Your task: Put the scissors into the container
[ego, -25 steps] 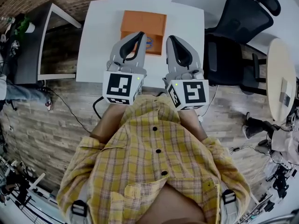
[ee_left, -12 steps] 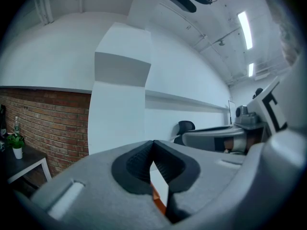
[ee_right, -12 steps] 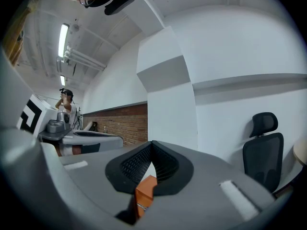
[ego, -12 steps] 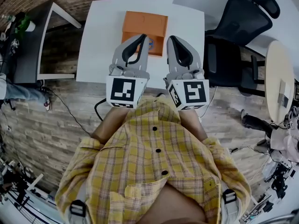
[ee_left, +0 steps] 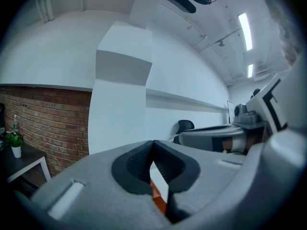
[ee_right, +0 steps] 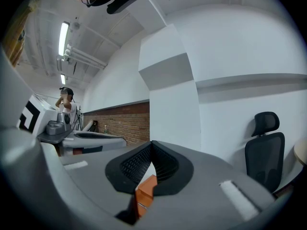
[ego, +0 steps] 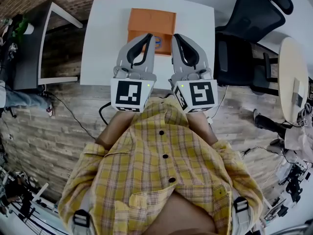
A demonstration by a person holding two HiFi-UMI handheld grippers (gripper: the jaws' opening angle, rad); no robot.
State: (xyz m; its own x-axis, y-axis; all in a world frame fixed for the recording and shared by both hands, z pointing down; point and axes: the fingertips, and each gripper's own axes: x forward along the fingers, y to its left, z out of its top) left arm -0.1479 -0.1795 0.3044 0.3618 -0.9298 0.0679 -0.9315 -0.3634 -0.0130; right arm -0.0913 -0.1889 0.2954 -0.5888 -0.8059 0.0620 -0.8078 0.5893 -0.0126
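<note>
Just ahead: container (ego: 150,23) amid white table (ego: 100,43).

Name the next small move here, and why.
Probably tip both grippers down toward the box: the left gripper and right gripper hang at the table's near edge, tongs shut and empty, aimed at the far wall, and no scissors show clearly.

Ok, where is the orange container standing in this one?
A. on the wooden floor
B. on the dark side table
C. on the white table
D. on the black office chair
C: the orange container stands on the white table, right in front of the left tool and the right tool.
</note>
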